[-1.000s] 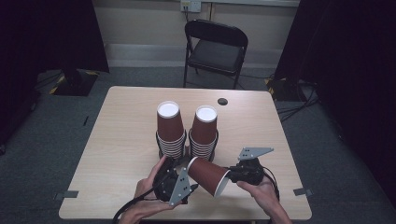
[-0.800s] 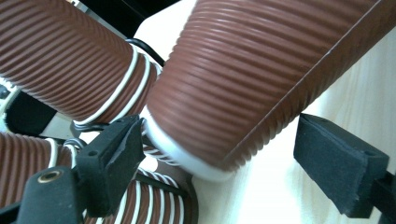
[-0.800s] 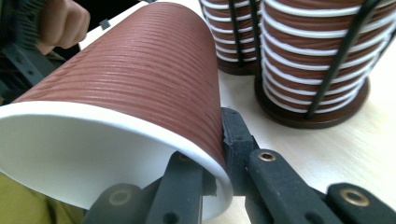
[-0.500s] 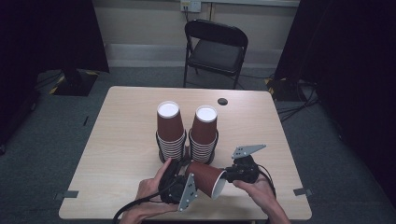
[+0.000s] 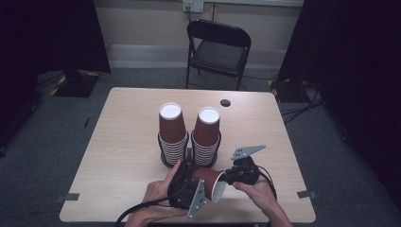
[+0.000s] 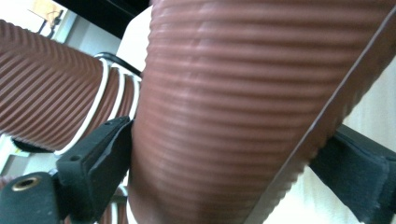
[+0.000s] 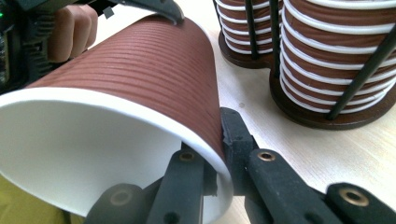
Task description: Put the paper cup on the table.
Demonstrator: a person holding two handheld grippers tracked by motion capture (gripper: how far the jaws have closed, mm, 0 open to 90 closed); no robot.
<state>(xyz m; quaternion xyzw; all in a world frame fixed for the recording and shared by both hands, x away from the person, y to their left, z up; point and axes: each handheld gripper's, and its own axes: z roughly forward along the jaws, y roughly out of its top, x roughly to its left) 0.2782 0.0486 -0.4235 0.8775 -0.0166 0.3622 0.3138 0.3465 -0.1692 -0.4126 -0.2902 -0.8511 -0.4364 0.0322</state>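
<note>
Here, at the near edge of the table (image 5: 118, 142), the left gripper (image 5: 185, 182) lay on its side in the person's left hand (image 5: 153, 198), pointing toward the right gripper. Its jaws had just been opening and stood wide, one on each side of the closed end of a ribbed brown paper cup (image 5: 208, 178); in the left gripper view that cup (image 6: 243, 107) sat between them, with the left jaw right against the wall, though whether it pressed I could not tell. The cup lay tilted on its side between the two tools, white mouth toward the right. The right gripper (image 5: 231, 177) was closed on the cup's rim (image 7: 212, 154), one jaw inside the mouth and one outside. Just behind, two wire holders held the left cup stack (image 5: 171, 135) and the right cup stack (image 5: 206, 137), side by side.
</note>
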